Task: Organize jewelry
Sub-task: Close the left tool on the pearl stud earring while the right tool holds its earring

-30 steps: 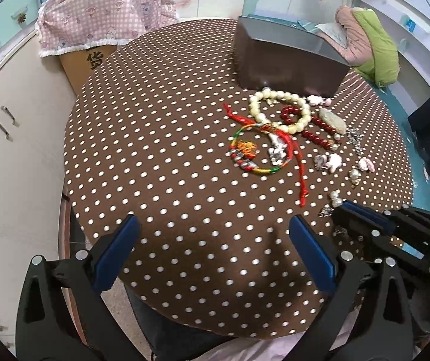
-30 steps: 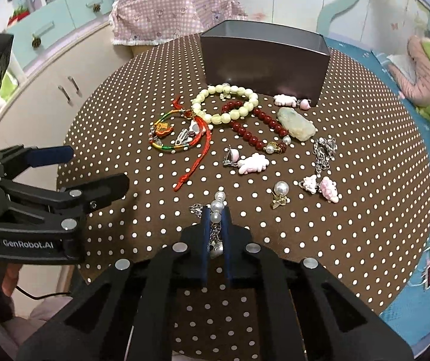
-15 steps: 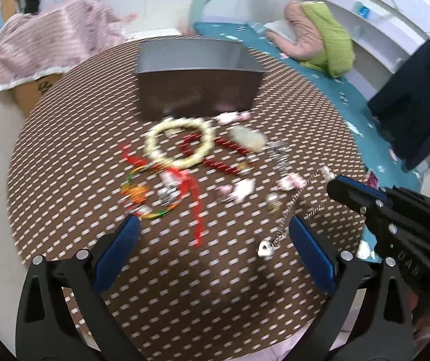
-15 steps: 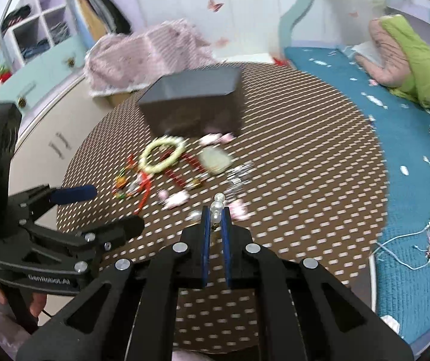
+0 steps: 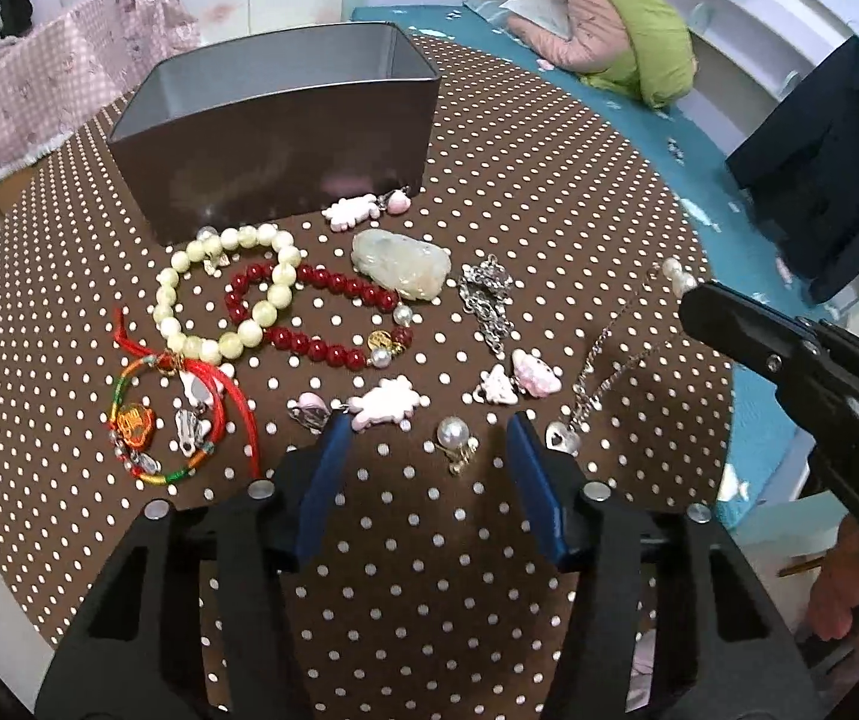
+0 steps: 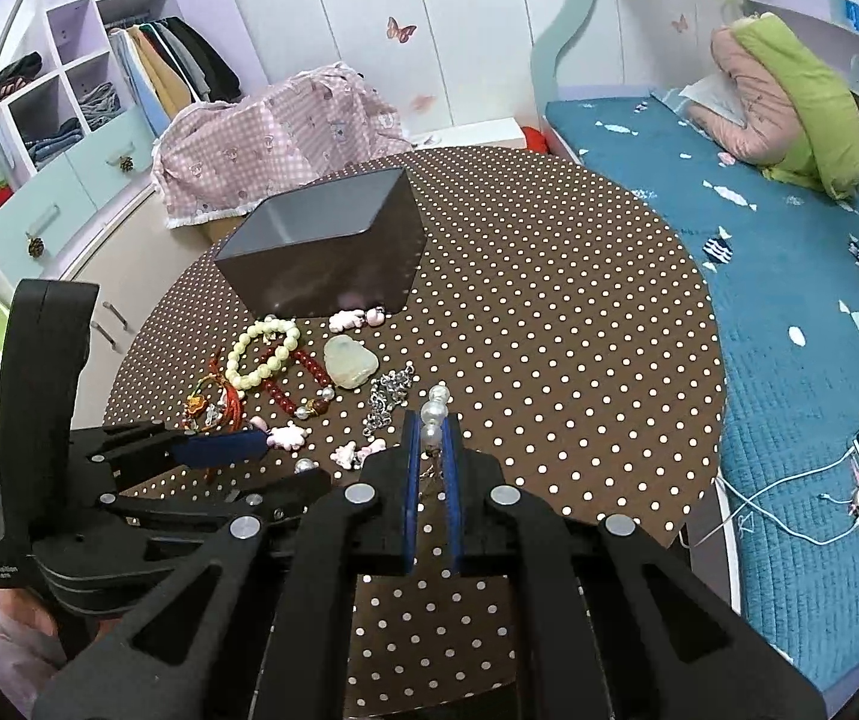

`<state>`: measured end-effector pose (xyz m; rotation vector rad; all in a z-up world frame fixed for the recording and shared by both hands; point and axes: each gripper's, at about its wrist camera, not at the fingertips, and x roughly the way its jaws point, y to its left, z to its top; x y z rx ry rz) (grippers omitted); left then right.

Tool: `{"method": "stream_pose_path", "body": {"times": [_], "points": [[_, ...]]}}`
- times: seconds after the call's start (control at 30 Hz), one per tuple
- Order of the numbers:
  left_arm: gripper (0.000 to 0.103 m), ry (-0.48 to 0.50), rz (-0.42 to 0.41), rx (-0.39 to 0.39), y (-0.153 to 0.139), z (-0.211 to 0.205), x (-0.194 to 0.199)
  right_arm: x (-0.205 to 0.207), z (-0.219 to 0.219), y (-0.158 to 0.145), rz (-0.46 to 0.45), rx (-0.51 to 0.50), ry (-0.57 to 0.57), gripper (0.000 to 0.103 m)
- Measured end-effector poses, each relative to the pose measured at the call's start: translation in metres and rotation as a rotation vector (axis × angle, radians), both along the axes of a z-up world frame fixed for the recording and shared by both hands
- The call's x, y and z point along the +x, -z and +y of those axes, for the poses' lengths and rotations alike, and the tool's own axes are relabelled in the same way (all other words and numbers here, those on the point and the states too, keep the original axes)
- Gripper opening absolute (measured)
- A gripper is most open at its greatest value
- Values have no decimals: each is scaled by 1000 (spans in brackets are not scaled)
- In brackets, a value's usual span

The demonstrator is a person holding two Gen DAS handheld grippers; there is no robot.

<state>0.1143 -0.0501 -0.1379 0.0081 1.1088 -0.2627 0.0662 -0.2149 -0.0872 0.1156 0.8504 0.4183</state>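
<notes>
Counter [image 5: 489,540]: dotted brown cloth. Tin [image 5: 273,126] at far side, jewelry spread before it. Left tool [image 5: 426,438]: jaws just closing, half open, astride pearl earring [image 5: 453,435], no contact. Right tool [image 6: 429,438]: clamped on pearl chain [image 5: 603,372], chain hangs above counter.

My blue fingers [image 5: 333,468] over a brown, white-dotted counter [image 5: 489,138]. A dark grey box [image 5: 285,138], a cream bead bracelet [image 5: 222,294] and a red bead bracelet [image 5: 315,312] lie beyond; the bed [image 6: 789,312] is teal.
</notes>
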Motion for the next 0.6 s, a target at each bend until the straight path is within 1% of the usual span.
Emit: {"method": "stream_pose_path", "body": {"times": [0.07, 0.13, 0.2, 0.27, 0.33, 0.47, 0.53, 0.6], "points": [[47, -10, -3, 34, 1, -5, 7, 1, -2, 0, 4, 5, -7, 6], [36, -18, -12, 74, 3, -13, 10, 2, -2, 0, 6, 6, -16, 6], [29, -24, -21, 114, 4, -17, 12, 3, -2, 1, 9, 11, -20, 6], [24, -24, -28, 128, 5, -21, 13, 3, -4, 2, 11, 12, -23, 6], [14, -26, -34, 139, 6, -23, 12, 5, -5, 3, 15, 15, -24, 6], [12, -21, -38, 142, 6, -23, 13, 5, -3, 4, 17, 11, -29, 6], [10, -19, -39, 138, 6, -26, 19, 5, -2, 4, 19, 13, -32, 6], [10, -14, -42, 134, 5, -24, 9, 5, -2, 4, 18, 12, -33, 6]]}}
